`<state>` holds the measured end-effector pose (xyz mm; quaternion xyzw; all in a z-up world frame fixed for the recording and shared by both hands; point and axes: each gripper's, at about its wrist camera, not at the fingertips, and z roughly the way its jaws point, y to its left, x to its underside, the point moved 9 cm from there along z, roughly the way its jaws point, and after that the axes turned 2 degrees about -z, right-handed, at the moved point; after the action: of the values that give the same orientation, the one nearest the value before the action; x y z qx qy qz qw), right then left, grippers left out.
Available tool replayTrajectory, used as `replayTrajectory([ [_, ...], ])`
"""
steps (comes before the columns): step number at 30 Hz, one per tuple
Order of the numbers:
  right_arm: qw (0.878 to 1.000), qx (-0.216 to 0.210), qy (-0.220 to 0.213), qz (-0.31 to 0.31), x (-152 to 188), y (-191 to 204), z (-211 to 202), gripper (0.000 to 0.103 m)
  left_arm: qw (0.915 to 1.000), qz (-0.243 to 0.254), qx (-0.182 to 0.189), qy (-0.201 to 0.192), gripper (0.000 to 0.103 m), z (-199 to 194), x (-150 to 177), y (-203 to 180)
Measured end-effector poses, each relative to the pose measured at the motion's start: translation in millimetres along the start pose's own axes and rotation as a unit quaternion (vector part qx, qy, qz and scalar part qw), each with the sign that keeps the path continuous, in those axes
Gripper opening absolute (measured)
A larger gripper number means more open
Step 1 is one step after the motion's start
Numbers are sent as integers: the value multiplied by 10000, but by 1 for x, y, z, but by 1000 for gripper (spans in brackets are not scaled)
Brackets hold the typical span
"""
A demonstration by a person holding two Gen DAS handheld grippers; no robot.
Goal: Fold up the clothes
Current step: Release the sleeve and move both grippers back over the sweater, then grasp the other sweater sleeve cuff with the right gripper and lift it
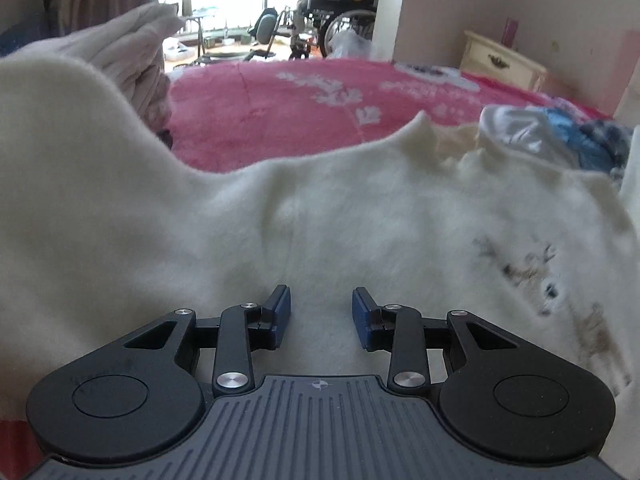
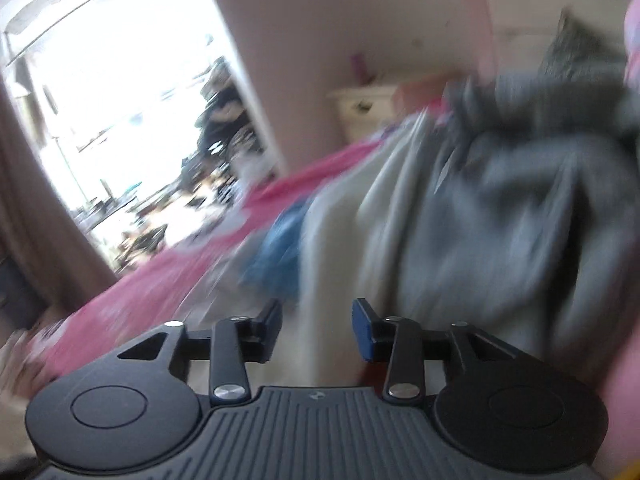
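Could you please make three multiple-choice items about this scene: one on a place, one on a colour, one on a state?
1. Where is the cream nightstand?
A. by the far wall, beyond the bed
B. on the bed
C. under the white garment

2. What colour is the blanket on the bed?
A. green
B. pink with white patterns
C. black

3. How is the left gripper?
A. shut on the garment
B. open with nothing between the pads
C. out of view

Key:
1 A: the nightstand stands against the wall behind the bed.
2 B: the blanket is pink with white patterns.
3 B: the left gripper shows a clear gap above the white garment.
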<state>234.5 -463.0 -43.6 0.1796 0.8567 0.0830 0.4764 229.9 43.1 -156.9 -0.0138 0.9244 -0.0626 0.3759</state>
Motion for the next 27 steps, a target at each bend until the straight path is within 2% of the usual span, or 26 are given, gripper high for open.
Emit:
replayTrajectory([
  [5,9988,323,-33,367,-69,-42,62,49,9993,-40,376,-82,34,-1,-3,-27],
  [7,9982,301,17,526,-85,-47,85,49,9981,25,608,-50,34,1,-1,-46],
  [9,9977,564,-1,366,-98,-49,100,49,9962,155,859,-16,34,0,2,-68],
  [14,9919,1263,164,16,-109,-45,122,48,9873,594,1475,71,34,-2,18,-127],
  [20,9747,2109,684,-288,-110,-47,150,49,9767,1175,1793,75,34,-6,44,-173],
  [22,9702,2277,762,-341,-110,-49,154,41,9750,1216,1857,80,34,-7,47,-179],
  [24,9691,2316,725,-435,-110,-47,152,18,9741,1216,1905,85,34,-8,49,-184],
  [27,9720,2213,462,-640,-113,-36,137,12,9751,1218,1849,77,34,-6,50,-187],
])
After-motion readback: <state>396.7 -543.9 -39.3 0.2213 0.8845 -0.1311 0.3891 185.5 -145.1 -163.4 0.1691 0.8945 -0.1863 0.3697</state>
